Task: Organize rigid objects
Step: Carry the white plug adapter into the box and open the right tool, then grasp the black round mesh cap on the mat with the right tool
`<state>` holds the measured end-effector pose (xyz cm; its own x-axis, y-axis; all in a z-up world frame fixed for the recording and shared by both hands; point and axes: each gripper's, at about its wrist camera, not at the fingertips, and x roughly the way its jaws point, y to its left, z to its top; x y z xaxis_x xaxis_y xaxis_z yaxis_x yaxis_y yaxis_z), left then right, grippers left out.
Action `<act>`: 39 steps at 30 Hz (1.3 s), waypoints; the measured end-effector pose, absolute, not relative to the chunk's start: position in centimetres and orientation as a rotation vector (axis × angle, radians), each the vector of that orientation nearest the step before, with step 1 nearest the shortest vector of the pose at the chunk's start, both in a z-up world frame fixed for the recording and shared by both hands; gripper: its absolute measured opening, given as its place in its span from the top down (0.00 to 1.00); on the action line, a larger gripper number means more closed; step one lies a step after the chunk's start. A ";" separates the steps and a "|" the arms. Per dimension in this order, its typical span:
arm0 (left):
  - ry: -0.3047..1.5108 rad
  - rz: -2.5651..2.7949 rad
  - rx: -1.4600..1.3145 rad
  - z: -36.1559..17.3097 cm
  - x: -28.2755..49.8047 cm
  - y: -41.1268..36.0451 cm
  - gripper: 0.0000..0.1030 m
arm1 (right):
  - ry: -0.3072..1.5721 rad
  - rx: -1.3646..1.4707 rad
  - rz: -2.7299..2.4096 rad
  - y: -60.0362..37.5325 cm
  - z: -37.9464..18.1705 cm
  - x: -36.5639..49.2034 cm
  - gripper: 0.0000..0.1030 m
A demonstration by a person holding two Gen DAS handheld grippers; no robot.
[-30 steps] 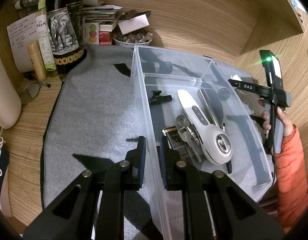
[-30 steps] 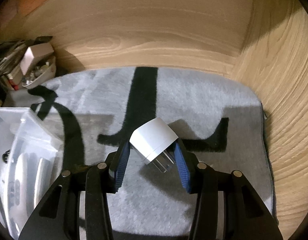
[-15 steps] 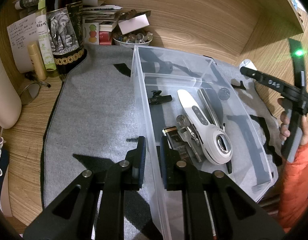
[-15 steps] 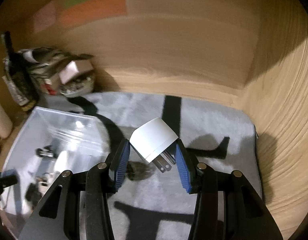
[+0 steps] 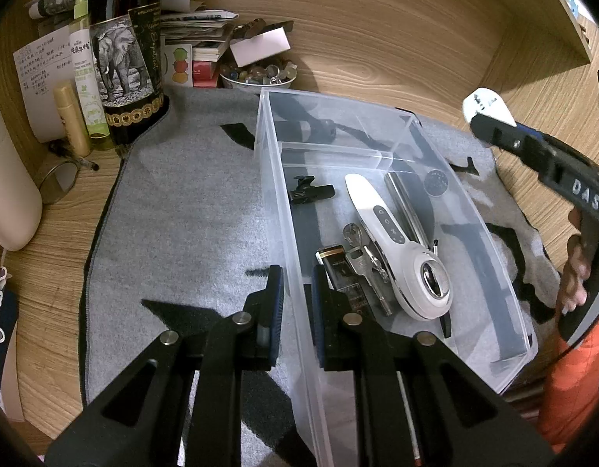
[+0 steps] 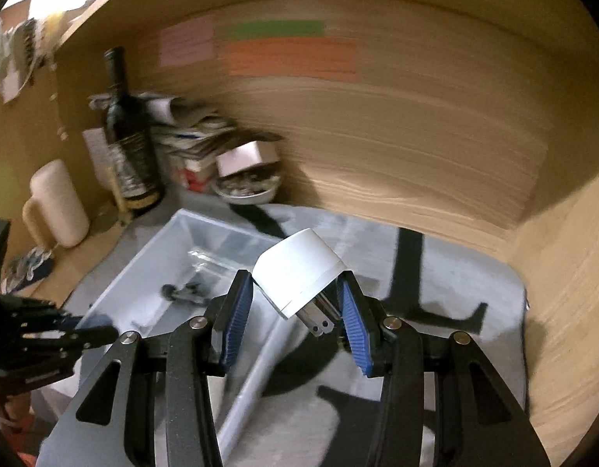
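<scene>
My left gripper (image 5: 295,290) is shut on the near left wall of a clear plastic bin (image 5: 278,202), one finger inside and one outside. The bin holds a white handheld device (image 5: 396,249), keys (image 5: 363,260), a battery (image 5: 338,264), a black clip (image 5: 311,193), a metal bar (image 5: 406,204) and a coin (image 5: 435,185). My right gripper (image 6: 295,311) is shut on a white plug adapter (image 6: 295,272), prongs toward the camera, held above the bin's right rim (image 6: 260,366). It shows in the left wrist view (image 5: 494,116) at the right, above the mat.
A grey mat (image 5: 183,225) lies under the bin on a wooden desk. A dark bottle (image 5: 124,58), tubes, papers and a bowl of beads (image 5: 256,76) stand at the back left. A cream container (image 5: 7,198) is at the far left. Wooden walls close the back and right.
My right gripper has lifted the white plug adapter off the mat and swung left toward the bin. My left gripper has stayed on the bin wall.
</scene>
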<state>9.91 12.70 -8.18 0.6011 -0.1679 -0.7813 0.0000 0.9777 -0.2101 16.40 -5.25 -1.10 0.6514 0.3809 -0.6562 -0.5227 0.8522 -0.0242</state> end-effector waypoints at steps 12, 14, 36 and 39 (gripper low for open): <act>0.922 -0.098 -0.198 -8.2 9.9 12.7 0.88 | 0.737 -0.361 0.647 -0.2 -3.8 14.0 0.59; 0.923 -0.099 -0.197 -8.2 10.0 12.7 0.88 | 0.744 -0.386 0.662 0.5 -4.3 13.8 0.59; 0.921 -0.099 -0.195 -8.2 10.0 12.6 0.88 | 0.752 -0.480 0.687 1.9 -4.7 12.5 0.59; 0.922 -0.099 -0.195 -8.2 10.0 12.6 0.88 | 0.739 -0.457 0.668 1.3 -4.0 12.7 0.59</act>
<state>9.97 12.57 -8.24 0.6014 -0.1684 -0.7810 0.0012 0.9777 -0.2098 12.73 1.27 -4.01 0.5517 0.3899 -0.7373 -0.6947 0.7040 -0.1475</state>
